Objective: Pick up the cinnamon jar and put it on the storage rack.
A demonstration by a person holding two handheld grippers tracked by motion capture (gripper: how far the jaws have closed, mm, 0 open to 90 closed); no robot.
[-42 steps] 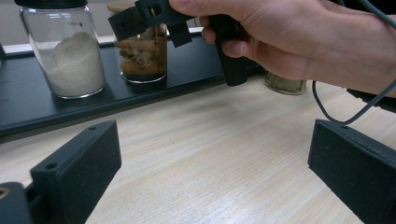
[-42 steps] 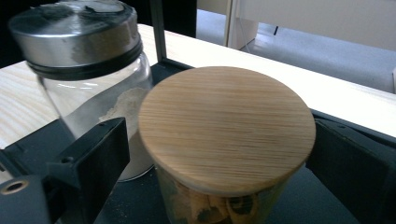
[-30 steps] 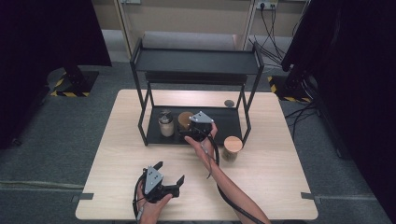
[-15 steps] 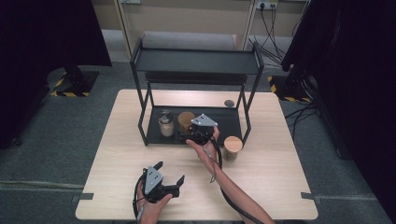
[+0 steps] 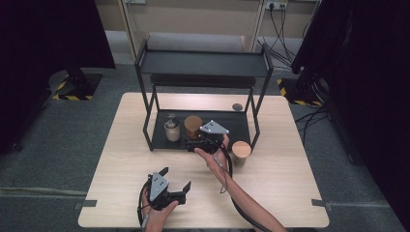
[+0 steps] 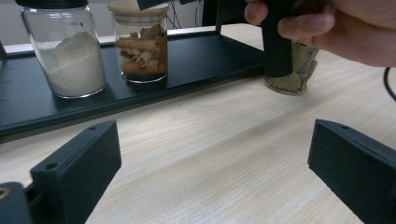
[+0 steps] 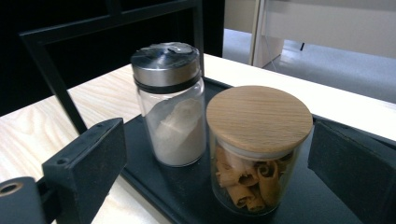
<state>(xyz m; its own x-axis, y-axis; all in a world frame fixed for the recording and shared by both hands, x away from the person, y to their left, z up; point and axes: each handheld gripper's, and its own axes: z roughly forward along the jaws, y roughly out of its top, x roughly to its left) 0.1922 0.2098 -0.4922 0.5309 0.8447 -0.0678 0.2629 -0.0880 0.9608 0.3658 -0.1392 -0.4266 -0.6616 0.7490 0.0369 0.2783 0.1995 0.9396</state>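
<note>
On the near side of the rack (image 5: 203,63), well apart from it, the left tool (image 5: 176,178) rests low over the surface (image 5: 290,193), jaws spread and holding nothing.

Risks:
- The steel-capped jar of white powder (image 7: 170,102) stands on the rack's lower tray, just left of the cinnamon jar (image 7: 257,149). The gap between the two looks narrow, so the left jaw could clip the powder jar and tip it on the way in.
- The right tool (image 7: 217,161) sits at the tray's front edge, jaws spread wide with the cinnamon jar ahead and nothing pinched. Smooth glass may slip in a shallow or off-centre grip.
- The rack's upper shelf leaves limited headroom, so a steep lift risks knocking the wooden lid.
- The bay-leaf jar (image 5: 241,152) stands just right of the rack's front leg, near the right forearm, and the trailing cable could drag it.

Obscured:
- The hand covers the right tool's jaws in the high view.
- A small dark disc (image 5: 237,107) behind the rack is too small to identify
</note>
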